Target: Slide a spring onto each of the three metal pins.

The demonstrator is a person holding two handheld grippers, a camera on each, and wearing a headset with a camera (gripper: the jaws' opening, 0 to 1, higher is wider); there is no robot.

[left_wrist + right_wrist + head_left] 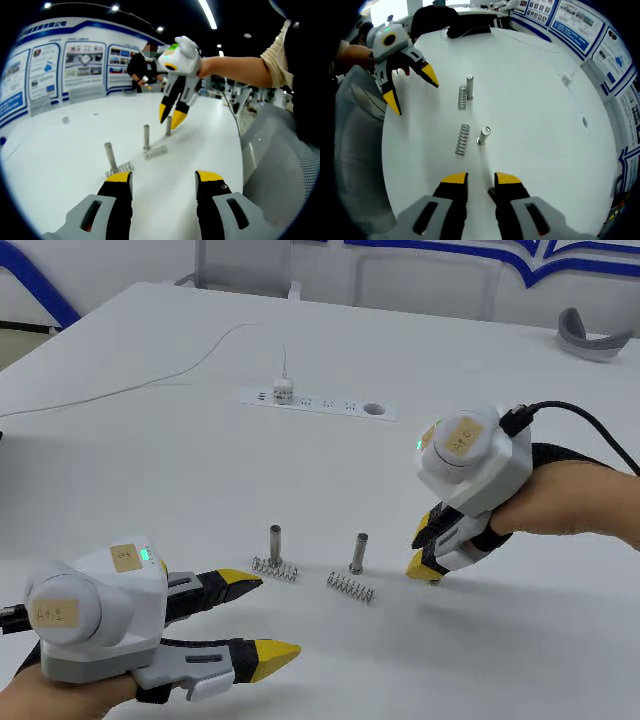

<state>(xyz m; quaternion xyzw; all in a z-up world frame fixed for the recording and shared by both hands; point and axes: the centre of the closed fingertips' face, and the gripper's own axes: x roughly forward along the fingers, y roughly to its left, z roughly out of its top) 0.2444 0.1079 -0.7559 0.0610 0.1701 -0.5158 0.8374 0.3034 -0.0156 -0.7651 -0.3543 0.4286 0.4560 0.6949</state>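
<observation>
Left gripper [262,618] sits with jaws spread wide over the white tabletop [150,460]. The left pin [275,543] and middle pin [358,552] stand bare, with the first spring [274,568] and second spring [350,587] lying beside them. Right gripper [424,555] points down, jaws narrowed about what may be a third pin [168,125]; whether it grips it cannot be told.

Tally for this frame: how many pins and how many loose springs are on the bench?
Pins: 3
Springs: 2, both lying loose, neither on a pin
Total: 5
</observation>
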